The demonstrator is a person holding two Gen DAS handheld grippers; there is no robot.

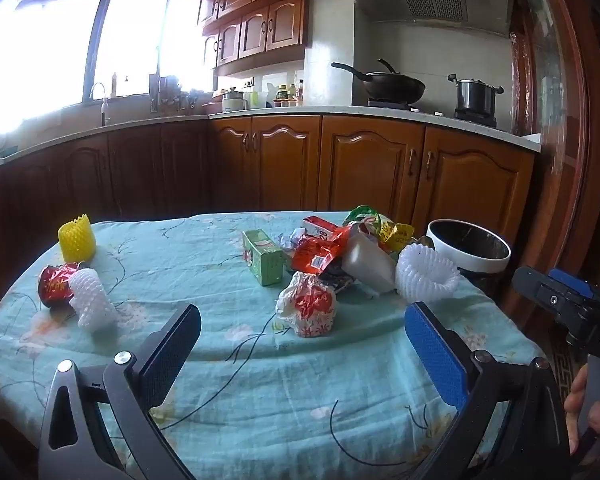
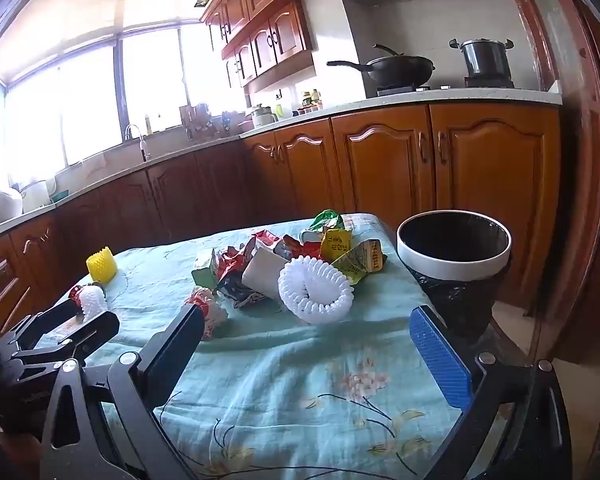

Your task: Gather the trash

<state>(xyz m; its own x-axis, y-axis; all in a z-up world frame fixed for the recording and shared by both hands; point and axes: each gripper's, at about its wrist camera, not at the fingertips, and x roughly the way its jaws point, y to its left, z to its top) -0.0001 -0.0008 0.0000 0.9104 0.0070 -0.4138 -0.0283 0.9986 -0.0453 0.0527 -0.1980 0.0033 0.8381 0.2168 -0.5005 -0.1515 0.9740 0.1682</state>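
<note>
While both tongs are held wide and empty above the table:
Left tongs point(image 1: 302, 334): released; crumpled wrapper point(image 1: 307, 309) lies just ahead, between the pads, nearest.
Right tongs point(image 2: 306, 338): released; white foam net point(image 2: 316, 292) sits just ahead.
Trash pile point(image 1: 340, 248): found beyond.
Bin point(image 2: 454, 256): seen at the table's far right edge.

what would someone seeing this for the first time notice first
Most likely the heap of crumpled wrappers and cartons on the far right part of the blue-green floral tablecloth, with a white foam net ring at its near edge. Next, the white-rimmed trash bin lined with a black bag, just off the table's right edge. Far left, a bright yellow foam net stands upright and apart from the heap.
</note>
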